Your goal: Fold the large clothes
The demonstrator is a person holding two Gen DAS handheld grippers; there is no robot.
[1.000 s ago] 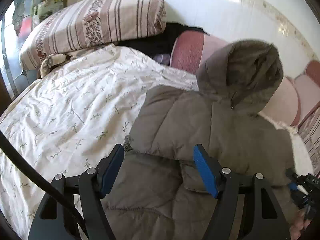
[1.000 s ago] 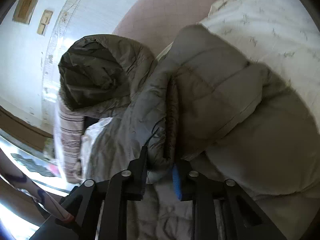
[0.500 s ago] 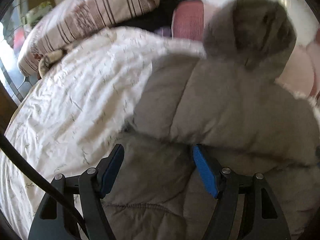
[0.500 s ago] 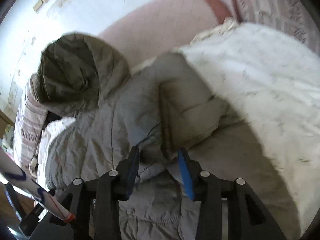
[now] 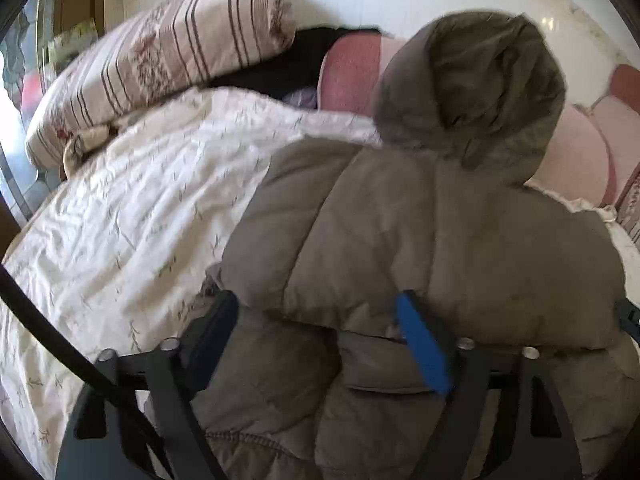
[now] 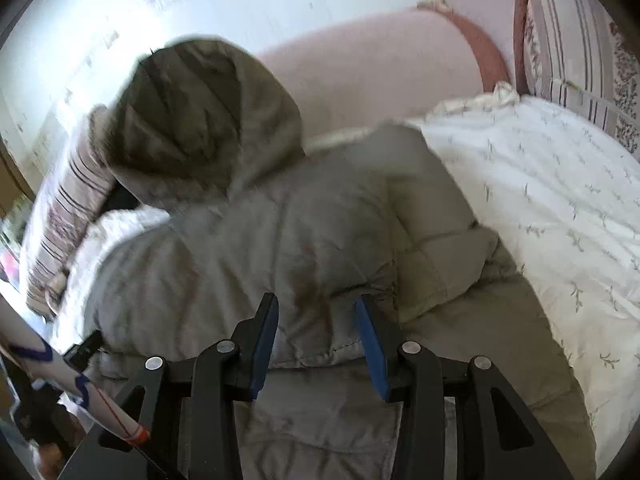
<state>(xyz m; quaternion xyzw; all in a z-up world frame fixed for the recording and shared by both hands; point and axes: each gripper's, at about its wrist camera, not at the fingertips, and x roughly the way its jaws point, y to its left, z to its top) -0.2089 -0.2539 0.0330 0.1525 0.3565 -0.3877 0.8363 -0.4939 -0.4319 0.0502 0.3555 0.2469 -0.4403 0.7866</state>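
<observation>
- Grey-brown puffy hooded jacket on the bed: soft, bulky, springy.
- Left claw opening, astride jacket's folded edge.
- Right claw released; grip hem seams.

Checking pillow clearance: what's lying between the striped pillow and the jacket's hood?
Left wrist view: between the striped pillow and the hood lie a black garment and a pink cushion.

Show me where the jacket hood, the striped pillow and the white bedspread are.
jacket hood (image 5: 472, 92), left wrist view, on the hood's rounded back.
striped pillow (image 5: 168, 56), left wrist view, middle of its striped face.
white bedspread (image 6: 540, 200), right wrist view, bare stretch right of the jacket.
</observation>
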